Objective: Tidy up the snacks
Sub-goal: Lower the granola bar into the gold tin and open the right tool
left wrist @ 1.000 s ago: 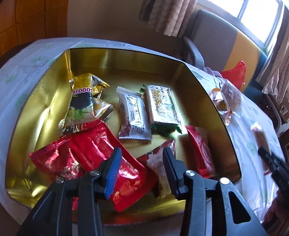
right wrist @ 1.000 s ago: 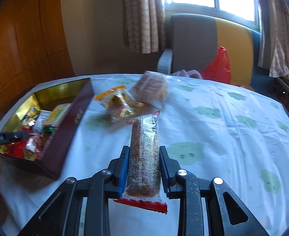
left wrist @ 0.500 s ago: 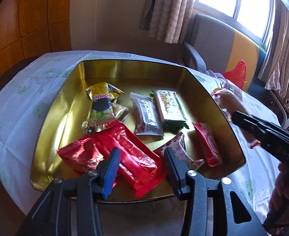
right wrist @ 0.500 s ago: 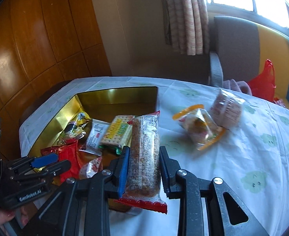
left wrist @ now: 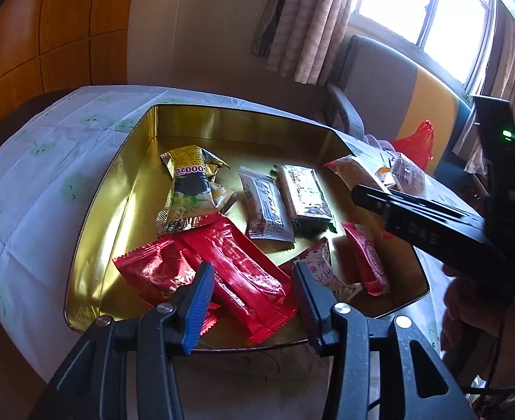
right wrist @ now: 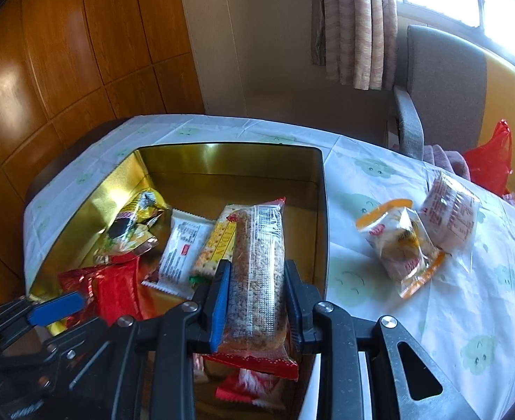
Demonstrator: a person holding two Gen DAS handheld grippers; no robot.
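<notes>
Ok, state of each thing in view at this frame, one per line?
Right tongs: shut on the grain bar, held over the gold box.
Left tongs: open, nothing between them, just opened a little.
Gold box: open-topped, several snack packets inside.
Orange-edged packet: on the tablecloth, outside the box.
Clear-wrapped cake: on the tablecloth, touching the orange-edged packet.

The gold-lined open tin box [right wrist: 318,210] has bare floor along its far wall and in the far right corner. Its near half is crowded: overlapping red foil packets [left wrist: 236,276], a yellow-and-black crinkled pouch [left wrist: 190,189], a white wrapper [left wrist: 266,206] and a green-edged cracker pack [left wrist: 304,196] fill the middle. On the white patterned tablecloth [right wrist: 467,308], right of the box, an orange-trimmed clear bag [right wrist: 401,245] and a clear-wrapped cake [right wrist: 450,210] lie touching; the cloth nearer is open.
</notes>
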